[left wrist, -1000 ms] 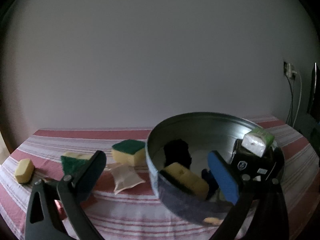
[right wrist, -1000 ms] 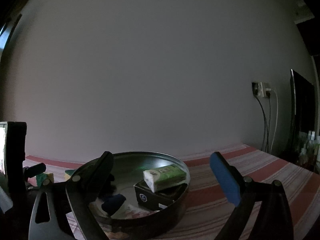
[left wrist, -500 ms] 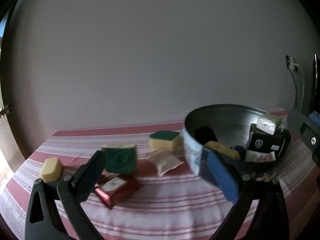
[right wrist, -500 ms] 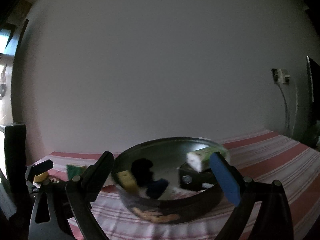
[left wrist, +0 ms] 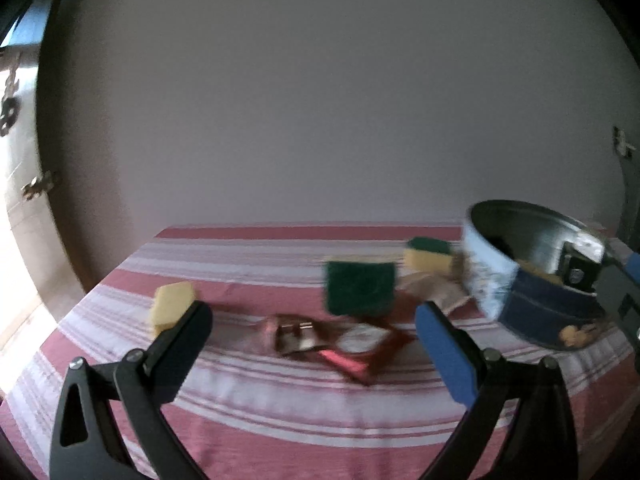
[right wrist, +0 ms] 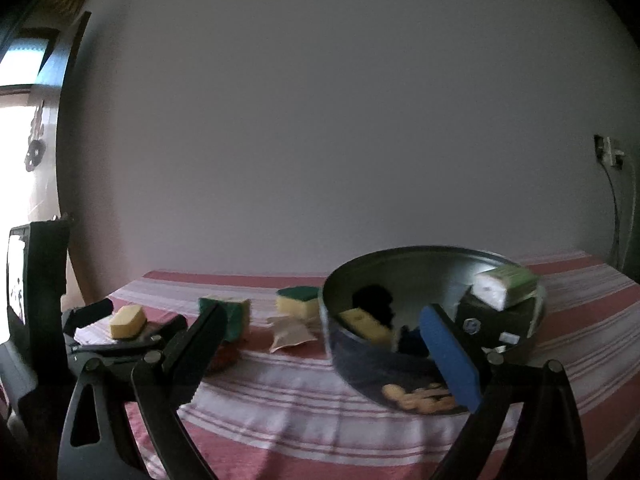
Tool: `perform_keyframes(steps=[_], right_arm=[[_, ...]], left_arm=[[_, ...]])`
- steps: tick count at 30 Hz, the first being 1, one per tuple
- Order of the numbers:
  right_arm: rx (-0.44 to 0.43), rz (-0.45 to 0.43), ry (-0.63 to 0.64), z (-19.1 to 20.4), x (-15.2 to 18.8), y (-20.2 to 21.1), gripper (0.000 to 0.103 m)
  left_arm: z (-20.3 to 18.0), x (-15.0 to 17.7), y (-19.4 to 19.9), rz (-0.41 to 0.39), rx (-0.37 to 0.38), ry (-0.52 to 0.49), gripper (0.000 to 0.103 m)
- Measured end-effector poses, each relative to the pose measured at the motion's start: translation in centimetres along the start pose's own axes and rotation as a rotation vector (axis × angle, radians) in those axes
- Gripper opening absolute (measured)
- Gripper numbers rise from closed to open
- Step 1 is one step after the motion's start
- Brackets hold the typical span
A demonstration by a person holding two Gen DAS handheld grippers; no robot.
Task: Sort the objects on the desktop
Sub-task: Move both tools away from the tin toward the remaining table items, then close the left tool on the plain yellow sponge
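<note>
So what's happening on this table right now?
A person with a handheld gripper in each hand is sorting clutter into a round metal tin. The tin already holds a tissue pack on a black box, a sponge and some dark items. Both the left gripper and right gripper are open and empty. Out on the striped cloth are two green-and-yellow sponges, a yellow block, a red packet and a pale sachet.
</note>
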State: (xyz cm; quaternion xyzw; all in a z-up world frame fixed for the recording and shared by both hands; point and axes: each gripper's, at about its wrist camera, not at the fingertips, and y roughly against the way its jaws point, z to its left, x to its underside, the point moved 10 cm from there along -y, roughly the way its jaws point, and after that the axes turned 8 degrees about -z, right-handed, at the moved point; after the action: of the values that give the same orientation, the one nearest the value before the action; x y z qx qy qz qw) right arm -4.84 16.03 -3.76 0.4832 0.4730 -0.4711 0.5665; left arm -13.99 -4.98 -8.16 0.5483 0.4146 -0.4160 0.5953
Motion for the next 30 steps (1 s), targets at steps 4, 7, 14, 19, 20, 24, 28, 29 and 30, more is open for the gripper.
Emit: perform_keyframes(steps=[4,7,14,19,20,24,28,29,30], right_arm=[[-0.020,0.032,0.044,2.0,0.8,-0.8,0.099],[-0.047,0.048,0.083,3.8,1.3,-1.2,0.099],[-0.166,0.158,0.031,7.7,3.0,-2.8,0.098],[-0.208,0.206,0.030,9.7,4.0,-3.6,0.098],[-0.217,0.209,0.032,10.0,4.1,-3.6,0.098],[-0.237,0.221,0.045,10.8,4.5,-4.0,0.098],[-0.249,0.250,0.042,11.1,5.0,-4.3,0.098],[-0.253,0.262,0.036,11.1,5.2,-4.5,0.098],[-0.257,0.268,0.030,11.1,5.2,-4.5,0.098]], left_arm=[[4.0,0.5,-0.9,0.029,-0.062,0.038,0.103],[7.1,1.1,-1.9,0.065,-0.111,0.074,0.103],[13.0,1.7,-5.4,0.131,-0.240,0.101,0.103],[14.8,2.7,-9.5,0.246,-0.256,0.121,0.102],[14.9,3.1,-10.3,0.275,-0.255,0.125,0.101],[14.8,4.8,-12.7,0.389,-0.243,0.121,0.087],[14.3,6.0,-13.7,0.457,-0.200,0.127,0.068],[14.4,6.0,-13.7,0.457,-0.188,0.140,0.067],[14.4,6.1,-13.8,0.457,-0.170,0.154,0.061]])
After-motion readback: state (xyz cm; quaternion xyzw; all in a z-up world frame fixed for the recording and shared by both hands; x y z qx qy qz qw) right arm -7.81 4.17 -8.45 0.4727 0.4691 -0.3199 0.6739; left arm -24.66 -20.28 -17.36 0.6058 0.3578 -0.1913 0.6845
